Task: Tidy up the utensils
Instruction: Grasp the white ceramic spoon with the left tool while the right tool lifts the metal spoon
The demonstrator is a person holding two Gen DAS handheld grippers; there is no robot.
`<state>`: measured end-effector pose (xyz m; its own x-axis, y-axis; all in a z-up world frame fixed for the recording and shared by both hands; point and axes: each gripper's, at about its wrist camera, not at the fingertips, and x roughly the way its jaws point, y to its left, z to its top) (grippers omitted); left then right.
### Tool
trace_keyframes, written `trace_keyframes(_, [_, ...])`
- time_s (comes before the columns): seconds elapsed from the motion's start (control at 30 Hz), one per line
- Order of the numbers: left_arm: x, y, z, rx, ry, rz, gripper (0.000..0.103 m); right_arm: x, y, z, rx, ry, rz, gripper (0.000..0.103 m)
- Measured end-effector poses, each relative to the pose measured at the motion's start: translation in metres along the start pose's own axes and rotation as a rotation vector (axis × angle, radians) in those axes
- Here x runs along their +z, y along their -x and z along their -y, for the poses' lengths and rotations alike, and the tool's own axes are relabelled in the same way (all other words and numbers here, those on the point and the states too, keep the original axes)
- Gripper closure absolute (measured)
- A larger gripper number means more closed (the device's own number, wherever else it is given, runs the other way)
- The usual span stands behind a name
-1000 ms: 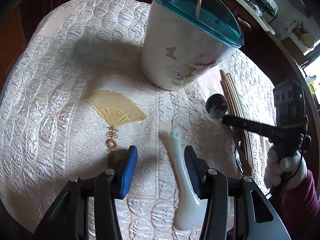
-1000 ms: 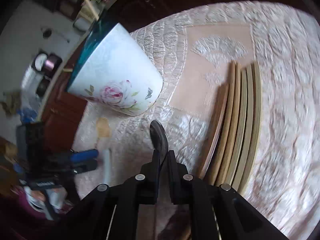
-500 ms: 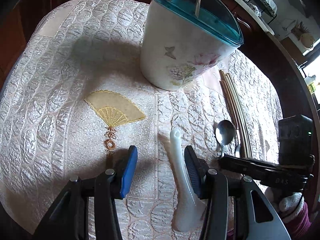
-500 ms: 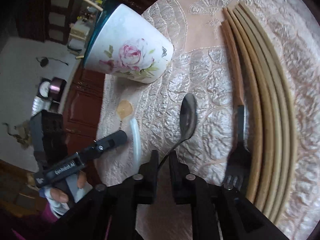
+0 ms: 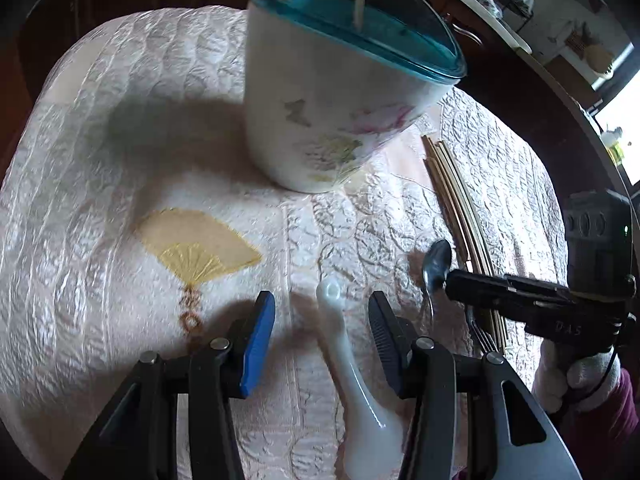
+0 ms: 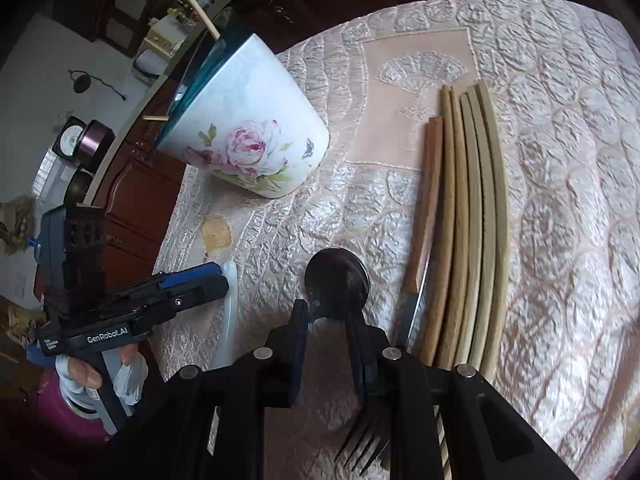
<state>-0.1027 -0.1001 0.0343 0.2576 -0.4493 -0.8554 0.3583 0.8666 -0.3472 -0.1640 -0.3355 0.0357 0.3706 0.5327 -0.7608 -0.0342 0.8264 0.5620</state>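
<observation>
A lived-in home, likely a dining room or kitchen corner: the table wears a quilted cream tablecloth (image 5: 120, 184) embroidered with a gold fan (image 5: 196, 246), and a flowered ceramic holder (image 6: 248, 136) stands on it. Dark carved wooden cabinets (image 6: 132, 200) line the wall, a white counter (image 5: 492, 12) carries household clutter, and a small dial scale (image 6: 70, 142) sits beside a tin
</observation>
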Motion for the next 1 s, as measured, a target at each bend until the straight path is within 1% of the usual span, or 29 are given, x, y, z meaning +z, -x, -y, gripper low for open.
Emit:
trace_keyframes(0.17, [0.005, -0.004, -0.001, -0.011, -0.016, -0.015, 0.054, 0.009, -0.005, 0.000, -0.036, 0.020, 0.011, 0.078])
trace_keyframes(0.23, [0.005, -0.004, -0.002, -0.024, -0.021, -0.020, 0.054, 0.013, -0.005, 0.003, -0.035, 0.026, 0.018, 0.073])
trace_keyframes(0.3, [0.005, -0.005, -0.002, -0.037, -0.026, -0.028, 0.054, 0.019, -0.007, 0.005, -0.037, 0.043, 0.018, 0.072])
trace_keyframes(0.47, [0.011, -0.008, -0.006, -0.063, -0.027, -0.039, 0.054, 0.030, -0.022, 0.002, 0.013, 0.118, -0.006, 0.072])
trace_keyframes(0.5, [0.012, -0.009, -0.006, -0.073, -0.028, -0.043, 0.058, 0.032, -0.026, 0.002, 0.029, 0.122, -0.009, 0.072])
trace_keyframes(0.53, [0.013, -0.010, -0.005, -0.080, -0.031, -0.049, 0.064, 0.033, -0.028, 0.003, 0.039, 0.122, -0.006, 0.072])
trace_keyframes(0.57, [0.013, -0.011, -0.006, -0.081, -0.039, -0.058, 0.067, 0.032, -0.025, 0.005, 0.054, 0.117, -0.002, 0.072])
trace_keyframes(0.6, [0.011, -0.011, -0.003, -0.079, -0.048, -0.061, 0.072, 0.032, -0.025, 0.006, 0.069, 0.110, 0.001, 0.072])
trace_keyframes(0.67, [0.008, -0.012, -0.002, -0.071, -0.068, -0.066, 0.077, 0.033, -0.026, 0.005, 0.079, 0.115, 0.005, 0.074])
trace_keyframes(0.73, [0.009, -0.013, -0.002, -0.068, -0.067, -0.065, 0.084, 0.032, -0.028, 0.003, 0.069, 0.139, -0.003, 0.082])
trace_keyframes(0.77, [0.009, -0.013, -0.003, -0.069, -0.063, -0.064, 0.086, 0.031, -0.029, 0.001, 0.064, 0.151, -0.014, 0.088])
trace_keyframes(0.8, [0.011, -0.014, -0.003, -0.071, -0.060, -0.063, 0.089, 0.030, -0.031, 0.000, 0.062, 0.158, -0.023, 0.091])
trace_keyframes(0.87, [0.012, -0.011, -0.004, -0.081, -0.064, -0.061, 0.089, 0.029, -0.031, -0.002, 0.054, 0.164, -0.029, 0.095])
trace_keyframes(0.93, [0.010, -0.009, 0.000, -0.073, -0.080, -0.057, 0.092, 0.028, -0.029, -0.004, 0.041, 0.171, -0.025, 0.097])
trace_keyframes(1.0, [0.007, -0.005, 0.003, -0.063, -0.088, -0.043, 0.092, 0.025, -0.025, -0.008, 0.031, 0.176, -0.014, 0.097])
